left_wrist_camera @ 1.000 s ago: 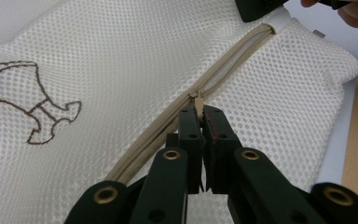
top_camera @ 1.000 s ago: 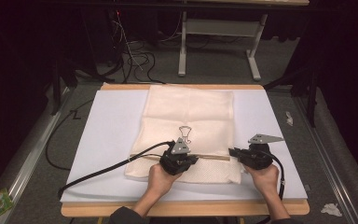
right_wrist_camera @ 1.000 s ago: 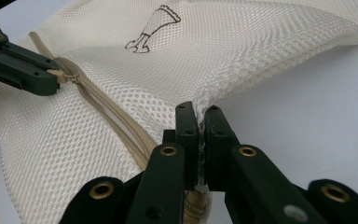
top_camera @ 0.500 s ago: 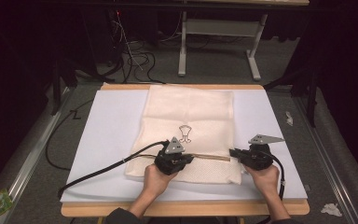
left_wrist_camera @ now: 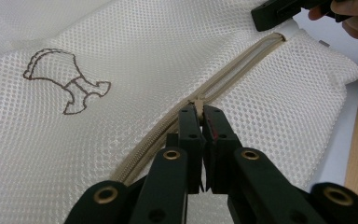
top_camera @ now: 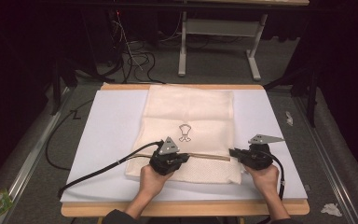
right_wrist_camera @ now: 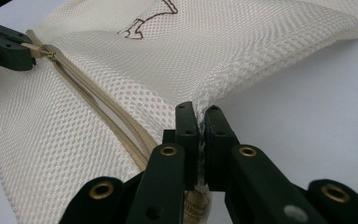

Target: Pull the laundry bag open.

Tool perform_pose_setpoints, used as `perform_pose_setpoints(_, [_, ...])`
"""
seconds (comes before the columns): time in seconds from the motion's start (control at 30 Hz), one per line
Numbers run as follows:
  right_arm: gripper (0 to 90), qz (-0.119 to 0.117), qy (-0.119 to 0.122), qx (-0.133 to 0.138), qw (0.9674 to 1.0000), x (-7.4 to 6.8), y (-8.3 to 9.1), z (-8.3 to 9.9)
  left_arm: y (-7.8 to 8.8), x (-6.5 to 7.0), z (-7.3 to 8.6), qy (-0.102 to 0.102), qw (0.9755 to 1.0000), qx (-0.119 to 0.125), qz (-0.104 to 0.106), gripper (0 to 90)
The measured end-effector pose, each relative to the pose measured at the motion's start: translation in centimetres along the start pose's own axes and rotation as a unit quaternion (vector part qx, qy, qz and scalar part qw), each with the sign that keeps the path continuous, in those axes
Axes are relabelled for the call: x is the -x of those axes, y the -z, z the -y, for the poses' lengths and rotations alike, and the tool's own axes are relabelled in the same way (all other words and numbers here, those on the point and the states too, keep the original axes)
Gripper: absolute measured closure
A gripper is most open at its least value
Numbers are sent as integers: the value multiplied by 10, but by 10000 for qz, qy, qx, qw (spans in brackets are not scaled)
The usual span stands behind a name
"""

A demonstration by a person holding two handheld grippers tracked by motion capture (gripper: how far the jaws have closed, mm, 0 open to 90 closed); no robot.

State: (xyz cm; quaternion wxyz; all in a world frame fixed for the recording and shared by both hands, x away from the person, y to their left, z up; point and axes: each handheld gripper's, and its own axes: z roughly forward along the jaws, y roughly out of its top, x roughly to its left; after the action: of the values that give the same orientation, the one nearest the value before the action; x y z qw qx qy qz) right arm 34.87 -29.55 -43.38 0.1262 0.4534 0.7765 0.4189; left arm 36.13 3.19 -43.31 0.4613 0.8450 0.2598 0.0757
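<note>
We see a cream mesh bag (top_camera: pixel 189 133) lying flat on the white sheet (top_camera: pixel 107 135) that covers the table, with a small brown emblem (top_camera: pixel 184 132) printed near its middle and a beige zipper (top_camera: pixel 209 156) running across its near end. Our left gripper (left_wrist_camera: pixel 199 108) is clamped on the zipper pull (left_wrist_camera: pixel 198 103), its jaws pressed together around the little tab, part way along the track. Our right gripper (right_wrist_camera: pixel 199 117) is pinched on the mesh edge at the bag's right-hand end, just beside where the zipper ends, and the fabric puckers up into its jaws. In the high view both hands rest low on the table, well apart, with the zipper stretched straight between them.
</note>
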Motion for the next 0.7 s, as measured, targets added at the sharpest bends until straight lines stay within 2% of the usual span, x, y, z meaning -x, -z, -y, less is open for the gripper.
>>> perform_pose_setpoints(0.7, [880, -2, -6, -26, 10000, 0, -1, 1, 11, -3, 2, 29, 9999, 101, -66, 870])
